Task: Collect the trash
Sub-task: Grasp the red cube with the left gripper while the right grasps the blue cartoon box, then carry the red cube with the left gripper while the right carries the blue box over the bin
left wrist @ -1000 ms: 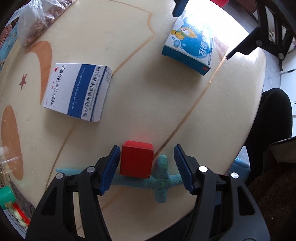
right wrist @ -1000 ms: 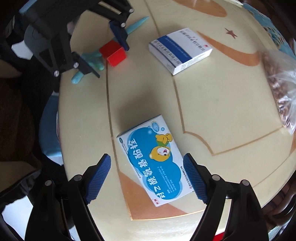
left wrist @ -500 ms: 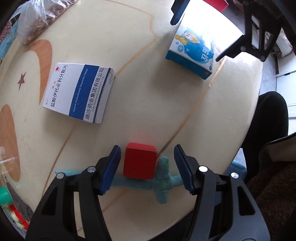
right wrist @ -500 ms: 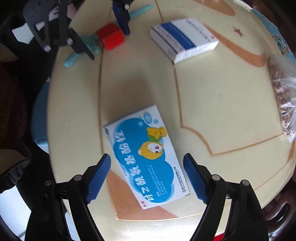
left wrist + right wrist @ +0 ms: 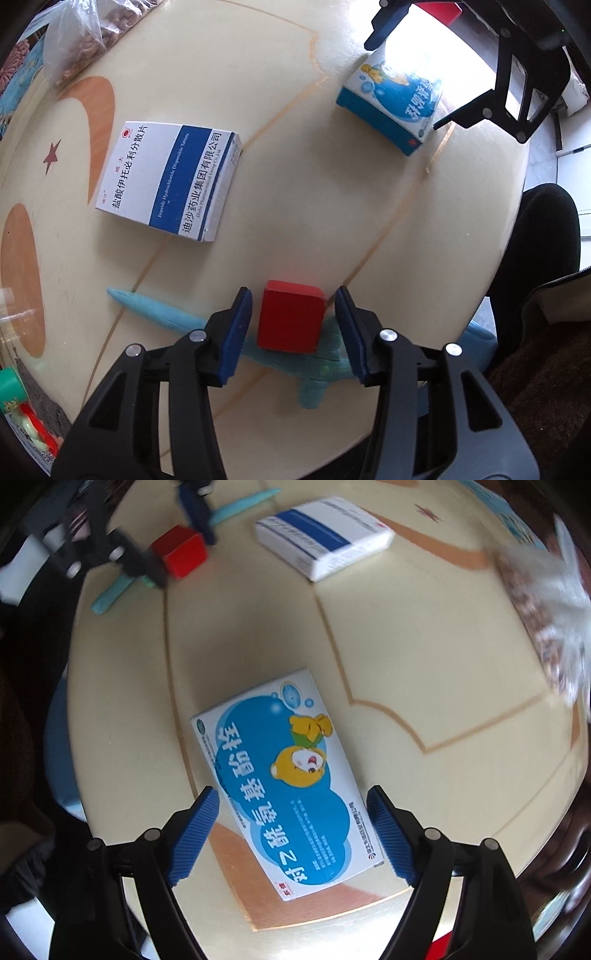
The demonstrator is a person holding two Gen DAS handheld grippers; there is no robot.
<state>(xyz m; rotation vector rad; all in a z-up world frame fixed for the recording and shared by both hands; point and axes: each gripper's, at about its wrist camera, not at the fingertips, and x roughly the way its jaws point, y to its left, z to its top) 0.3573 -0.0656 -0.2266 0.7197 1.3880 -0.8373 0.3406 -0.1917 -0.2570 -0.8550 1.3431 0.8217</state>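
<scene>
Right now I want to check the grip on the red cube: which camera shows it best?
The left wrist view: the red cube sits large and sharp between the left gripper pads. The right wrist view shows it small, blurred, far off.

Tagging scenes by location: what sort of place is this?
Probably a home living or dining room: a round cream table with orange inlay, cardboard medicine boxes, a turquoise toy dinosaur.

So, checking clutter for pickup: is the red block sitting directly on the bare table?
No, the red block rests on top of a teal toy lying on the table.
</scene>
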